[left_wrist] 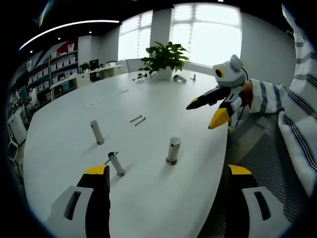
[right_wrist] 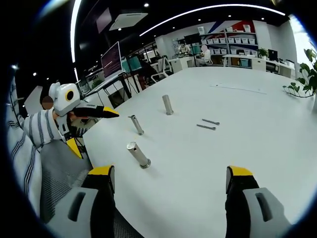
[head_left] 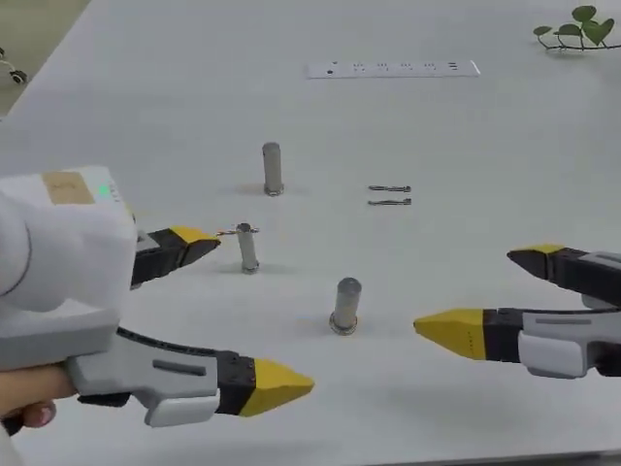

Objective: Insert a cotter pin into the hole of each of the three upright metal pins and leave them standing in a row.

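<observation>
Two hand-held grippers hang open over the near edge of the smooth white worktop. The left hand-held gripper and the right hand-held gripper both have their yellow-tipped black jaws spread wide on nothing. Between them stands the near pin, a stubby grey metal cylinder with a flat top and a flanged foot. Nothing blocks it from either side.

Beyond the near pin and to its left is the slimmer middle pin. A thin wire cotter pin pokes sideways from its head, just beside the upper left jaw tip. Further back from the near pin stands the far pin, bare-topped. To the right of that, behind the near pin, two loose cotter pins lie flat and parallel. Far beyond are a flat white power strip and a leafy sprig.

The left gripper view adds a potted plant at the worktop's far end, bright windows and a striped sleeve. The right gripper view adds shelves at the back.
</observation>
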Demonstrator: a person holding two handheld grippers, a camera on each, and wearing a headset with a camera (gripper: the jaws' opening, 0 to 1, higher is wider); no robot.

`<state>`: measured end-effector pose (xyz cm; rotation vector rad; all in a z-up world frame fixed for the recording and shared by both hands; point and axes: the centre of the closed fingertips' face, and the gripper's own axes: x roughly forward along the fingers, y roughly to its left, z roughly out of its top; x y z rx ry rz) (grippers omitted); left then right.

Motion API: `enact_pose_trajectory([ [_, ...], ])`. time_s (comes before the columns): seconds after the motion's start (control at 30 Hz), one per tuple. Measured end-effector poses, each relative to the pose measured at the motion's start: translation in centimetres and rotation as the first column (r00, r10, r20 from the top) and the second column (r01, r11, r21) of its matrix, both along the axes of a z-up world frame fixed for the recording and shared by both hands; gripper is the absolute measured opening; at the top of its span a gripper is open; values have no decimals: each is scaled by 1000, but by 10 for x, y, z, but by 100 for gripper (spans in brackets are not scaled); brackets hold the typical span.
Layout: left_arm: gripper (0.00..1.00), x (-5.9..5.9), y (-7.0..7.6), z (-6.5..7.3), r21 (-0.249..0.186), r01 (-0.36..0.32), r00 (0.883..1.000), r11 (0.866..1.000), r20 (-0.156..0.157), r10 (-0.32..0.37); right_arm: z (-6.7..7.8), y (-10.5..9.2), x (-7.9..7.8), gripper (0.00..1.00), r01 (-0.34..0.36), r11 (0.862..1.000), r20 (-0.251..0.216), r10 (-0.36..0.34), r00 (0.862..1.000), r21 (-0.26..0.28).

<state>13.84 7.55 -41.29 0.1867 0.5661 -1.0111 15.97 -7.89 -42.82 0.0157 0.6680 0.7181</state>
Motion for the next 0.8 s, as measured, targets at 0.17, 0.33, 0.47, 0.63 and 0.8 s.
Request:
enact_pose_trajectory([
  [0.17, 99, 0, 8, -4, 9, -6, 1000, 1000, -7, 6, 4, 0, 7, 91, -18, 1000, 5, 19, 1000, -24],
  [0.33, 99, -2, 14, -7, 12, -14, 1000, 1000, -17, 14, 6, -3, 17, 90, -57, 996, -17, 56, 998, -68],
  [0.47, 99, -4, 16, -7, 5, -21, 999, 1000, -25, 21, 12, -5, 29, 89, -87, 991, -6, 87, 996, -103],
  [0.63, 99, -9, 18, -10, 1, -28, 999, 1000, -40, 28, 17, -6, 43, 84, -147, 979, -9, 147, 989, -143],
  [0.8, 99, -12, 19, -10, -4, -39, 998, 999, -46, 39, 19, -4, 52, 80, -224, 954, -11, 226, 974, -201],
])
